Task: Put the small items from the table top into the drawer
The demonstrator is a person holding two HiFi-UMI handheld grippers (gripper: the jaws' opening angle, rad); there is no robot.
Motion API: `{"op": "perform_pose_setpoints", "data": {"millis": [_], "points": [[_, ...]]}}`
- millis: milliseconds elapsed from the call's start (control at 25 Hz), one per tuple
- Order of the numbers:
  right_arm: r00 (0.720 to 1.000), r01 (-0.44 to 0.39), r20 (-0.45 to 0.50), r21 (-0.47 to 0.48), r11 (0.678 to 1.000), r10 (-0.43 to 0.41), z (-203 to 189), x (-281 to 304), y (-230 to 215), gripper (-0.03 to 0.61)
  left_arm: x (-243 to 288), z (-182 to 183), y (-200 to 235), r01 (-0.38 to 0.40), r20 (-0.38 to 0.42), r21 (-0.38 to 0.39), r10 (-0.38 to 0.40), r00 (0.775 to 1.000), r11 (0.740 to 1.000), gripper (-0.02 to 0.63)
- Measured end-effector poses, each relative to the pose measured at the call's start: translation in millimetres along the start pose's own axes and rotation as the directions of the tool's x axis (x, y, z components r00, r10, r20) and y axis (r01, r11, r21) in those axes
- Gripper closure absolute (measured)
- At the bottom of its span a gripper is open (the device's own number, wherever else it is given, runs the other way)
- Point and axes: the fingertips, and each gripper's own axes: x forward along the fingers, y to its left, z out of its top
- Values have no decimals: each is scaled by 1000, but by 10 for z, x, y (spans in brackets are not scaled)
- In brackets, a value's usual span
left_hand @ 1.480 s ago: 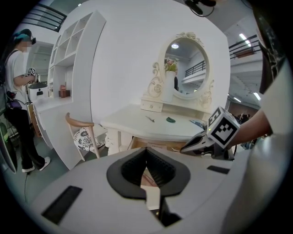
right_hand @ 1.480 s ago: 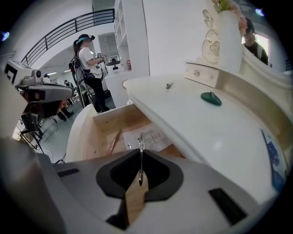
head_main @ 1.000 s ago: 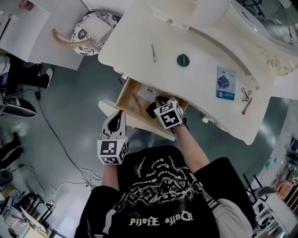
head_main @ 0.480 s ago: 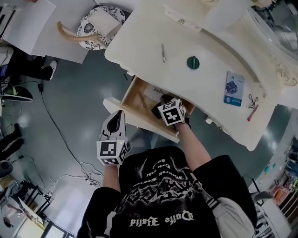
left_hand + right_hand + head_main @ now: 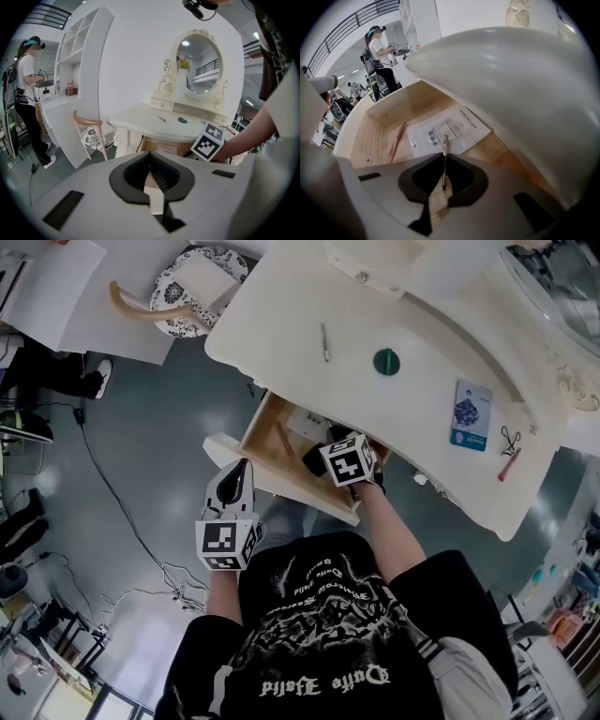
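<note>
Between the right gripper's (image 5: 443, 164) pinching fingers sits a thin metal pin (image 5: 445, 150), its long axis running straight out past the tips toward the drawer (image 5: 375, 140) floor just ahead, over a white packet (image 5: 454, 126). The left gripper (image 5: 150, 161), fingers together and empty, hangs outside the drawer.

Nothing reads clearly: print on the packet (image 5: 440, 133) in the drawer (image 5: 377, 140) and the shirt's (image 5: 319, 634) gothic lettering are illegible.

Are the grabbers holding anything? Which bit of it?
The right gripper pinches a thin metal tool along its shaft, one end poking past the tips, over the drawer. The left gripper is shut and empty.
</note>
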Motion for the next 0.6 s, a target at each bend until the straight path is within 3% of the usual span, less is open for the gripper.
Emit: {"op": "perform_pose_setpoints", "data": {"millis": [600], "points": [[1000,-19,-10,61,998,19,-75,39,6,524,31,-22,0,-2,-8,4,2,1000,1000,598]]}}
